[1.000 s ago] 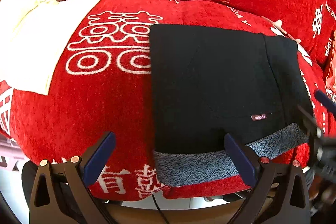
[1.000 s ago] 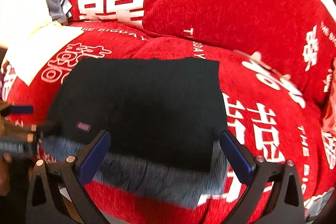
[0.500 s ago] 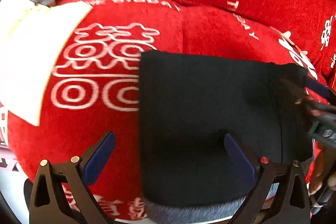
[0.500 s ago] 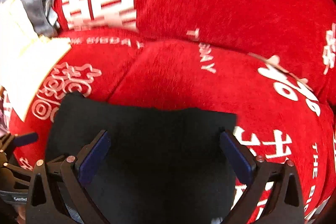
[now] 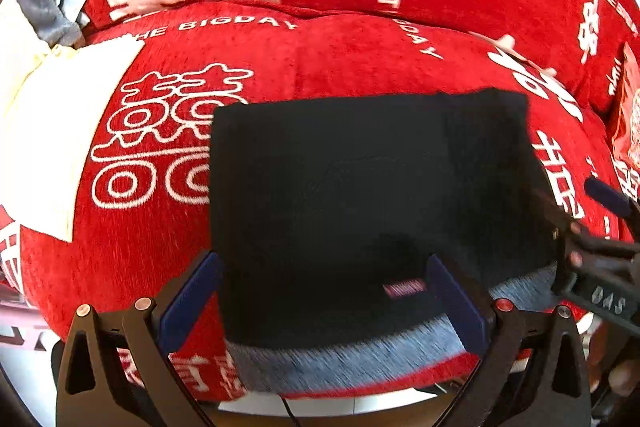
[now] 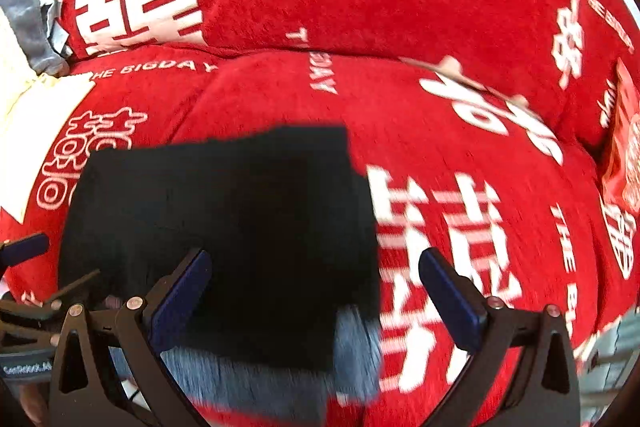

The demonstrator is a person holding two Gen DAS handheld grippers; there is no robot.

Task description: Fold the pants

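My left claw [image 5: 320, 297] stood with its fingers wide apart, gripping nothing, over the folded black pants [image 5: 360, 203] on the red sofa cushion [image 5: 280, 67]. My right claw [image 6: 316, 291] was also spread apart and empty, the pants [image 6: 240, 219] lying toward 10 o'clock from it.

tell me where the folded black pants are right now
The folded black pants lie on the front of the red cushion, lower centre in the left wrist view, right of the white cloth, grey lining toward the cushion's front edge.
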